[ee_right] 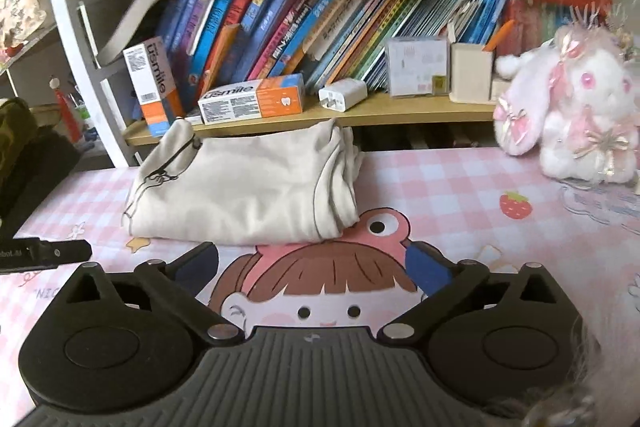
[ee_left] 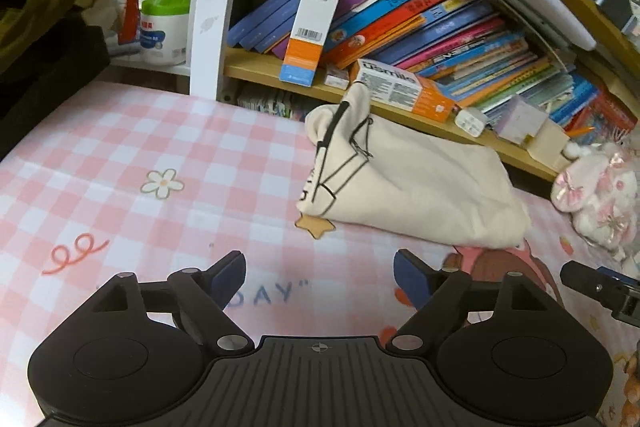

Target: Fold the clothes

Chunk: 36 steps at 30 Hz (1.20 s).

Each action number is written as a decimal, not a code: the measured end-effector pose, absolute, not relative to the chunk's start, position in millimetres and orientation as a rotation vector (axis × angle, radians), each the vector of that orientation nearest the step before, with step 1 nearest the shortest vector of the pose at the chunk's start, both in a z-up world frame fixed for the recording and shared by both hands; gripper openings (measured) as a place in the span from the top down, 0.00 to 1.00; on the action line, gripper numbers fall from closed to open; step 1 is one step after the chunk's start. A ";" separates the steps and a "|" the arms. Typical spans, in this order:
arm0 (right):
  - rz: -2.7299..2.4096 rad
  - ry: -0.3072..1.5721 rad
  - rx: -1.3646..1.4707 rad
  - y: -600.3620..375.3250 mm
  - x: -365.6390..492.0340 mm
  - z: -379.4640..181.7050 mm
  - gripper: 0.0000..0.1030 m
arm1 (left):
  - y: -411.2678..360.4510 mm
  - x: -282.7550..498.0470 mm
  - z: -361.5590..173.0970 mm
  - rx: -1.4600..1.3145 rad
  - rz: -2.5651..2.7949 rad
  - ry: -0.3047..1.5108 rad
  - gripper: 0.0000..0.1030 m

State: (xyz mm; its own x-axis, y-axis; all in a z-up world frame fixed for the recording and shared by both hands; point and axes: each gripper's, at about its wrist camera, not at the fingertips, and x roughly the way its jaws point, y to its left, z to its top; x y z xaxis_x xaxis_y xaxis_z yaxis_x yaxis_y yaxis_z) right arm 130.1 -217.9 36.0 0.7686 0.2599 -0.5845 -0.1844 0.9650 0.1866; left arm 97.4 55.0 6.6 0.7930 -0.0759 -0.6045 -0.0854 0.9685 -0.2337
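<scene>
Cream folded garment [ee_right: 244,187] with black line print; pink-and-white checked desk mat [ee_left: 120,155], cartoon motifs; white-pink plush rabbit [ee_right: 576,115]; orange-blue-white toothpaste boxes [ee_right: 256,101]; black grippers, blue pads [ee_right: 426,267].

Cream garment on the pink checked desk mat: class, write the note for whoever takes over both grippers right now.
Left gripper: open, nothing between its fingers, short of the garment.
Right gripper: open, empty, also short of it.
Cream garment: folded into a compact bundle on the pink checked mat, against the bookshelf, beside the plush bunny.
Done: this piece looks folded and released.
Left: perhaps tidy the loose edges on its right side; no other unfolded clothing is clearly visible.
</scene>
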 end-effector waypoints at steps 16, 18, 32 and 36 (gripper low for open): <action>0.216 0.634 0.063 -210.3 70.2 44.8 0.00 | 29.8 43.8 14.3 -0.205 0.054 0.564 0.01; 0.210 0.631 0.056 -209.5 67.6 46.2 0.00 | 28.3 42.0 15.1 -0.203 0.053 0.569 0.00; 0.190 0.620 0.045 -206.1 53.9 52.6 0.00 | 15.5 30.0 22.5 -0.141 0.071 0.570 0.00; 0.192 0.619 0.044 -205.4 50.8 53.4 0.00 | 14.6 27.4 24.1 -0.139 0.069 0.569 0.00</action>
